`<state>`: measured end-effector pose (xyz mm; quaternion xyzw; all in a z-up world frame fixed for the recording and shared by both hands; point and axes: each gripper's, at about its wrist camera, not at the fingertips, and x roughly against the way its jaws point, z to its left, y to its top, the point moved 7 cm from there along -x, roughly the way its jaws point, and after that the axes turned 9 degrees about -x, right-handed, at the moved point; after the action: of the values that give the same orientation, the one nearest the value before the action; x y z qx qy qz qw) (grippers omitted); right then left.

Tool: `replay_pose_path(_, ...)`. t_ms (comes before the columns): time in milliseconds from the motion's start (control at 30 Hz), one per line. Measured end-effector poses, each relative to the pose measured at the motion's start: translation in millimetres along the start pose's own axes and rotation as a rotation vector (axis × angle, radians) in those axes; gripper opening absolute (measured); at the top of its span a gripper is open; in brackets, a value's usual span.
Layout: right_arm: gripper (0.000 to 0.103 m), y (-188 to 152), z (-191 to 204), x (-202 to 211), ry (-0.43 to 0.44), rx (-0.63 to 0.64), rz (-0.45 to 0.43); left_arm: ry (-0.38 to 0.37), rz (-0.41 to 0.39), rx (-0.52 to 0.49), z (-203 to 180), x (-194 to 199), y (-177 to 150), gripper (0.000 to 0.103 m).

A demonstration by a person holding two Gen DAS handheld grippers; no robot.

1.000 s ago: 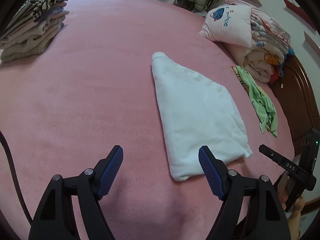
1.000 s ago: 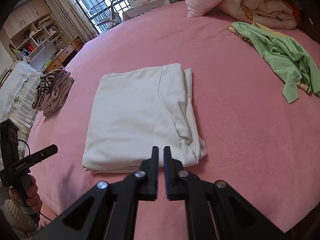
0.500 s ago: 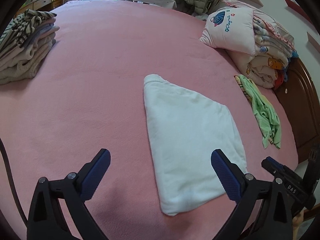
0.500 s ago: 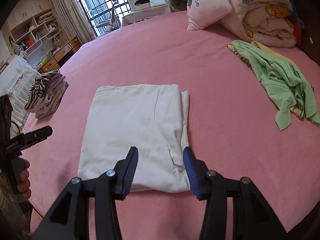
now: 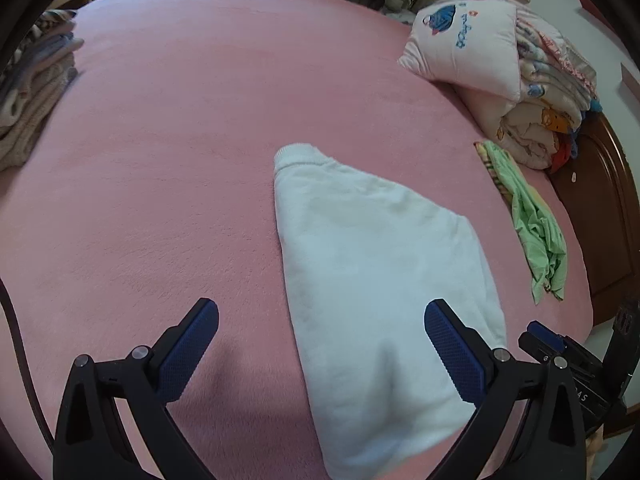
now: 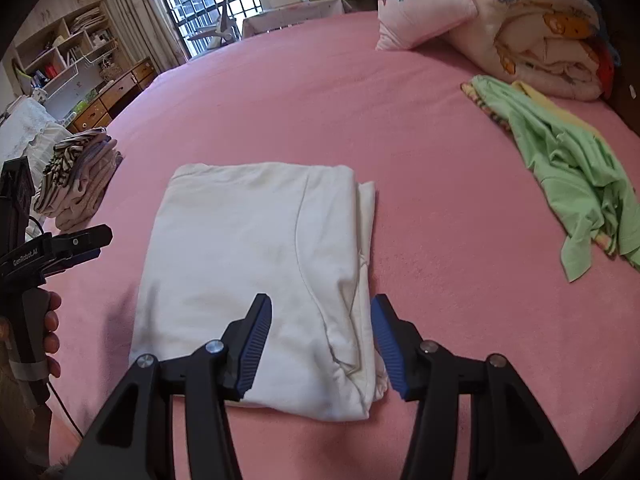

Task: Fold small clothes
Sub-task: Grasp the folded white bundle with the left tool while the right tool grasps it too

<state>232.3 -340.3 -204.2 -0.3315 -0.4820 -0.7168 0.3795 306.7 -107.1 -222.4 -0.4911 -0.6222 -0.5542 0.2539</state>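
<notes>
Claws come first at the near edge of the bed [image 6: 280, 80]: the left claw [image 5: 320, 336] stands wide, the right claw [image 6: 322, 330] half-spread, both just opened, gripping nothing over the white garment [image 6: 256, 272], which lies folded flat. Farther off, a folded stack [image 6: 80, 176] sits at the left edge, while the green garment [image 6: 568, 168] lies crumpled near the headboard end, seemingly next; no container shows.

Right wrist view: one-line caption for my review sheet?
Right gripper, jaws just opening, over folded white garment on pink bed.
</notes>
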Motion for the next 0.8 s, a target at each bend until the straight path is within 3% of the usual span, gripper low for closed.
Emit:
replay_pose_path(167,0.052,-0.2,-15.9,-24.5,0.028,-0.066,0.059,-0.147,0.095,0.067,5.4,-38.1,3.3,0.101)
replay_pose_path(367,0.052,-9.3,-31.5,-52.8,0.081,-0.139,0.15,-0.191,0.125,0.048,2.5,-68.0,5.0,0.092)
replay_pose_path(600,0.052,-13.9,-37.9,-72.2,0.197,-0.223,0.201,-0.176,0.141,-0.001,-2.8,-88.6,1.0,0.083)
replay_pose_path(667,0.052,-13.5,-37.2,-76.7,0.217,-0.234,0.208,-0.185,0.138,0.0,-4.4,-91.2,1.0,0.064)
replay_pose_path(800,0.052,-11.8,-35.5,-81.4,0.247,-0.252,0.224,-0.142,0.13,0.003,-5.1,-93.5,0.1,0.049)
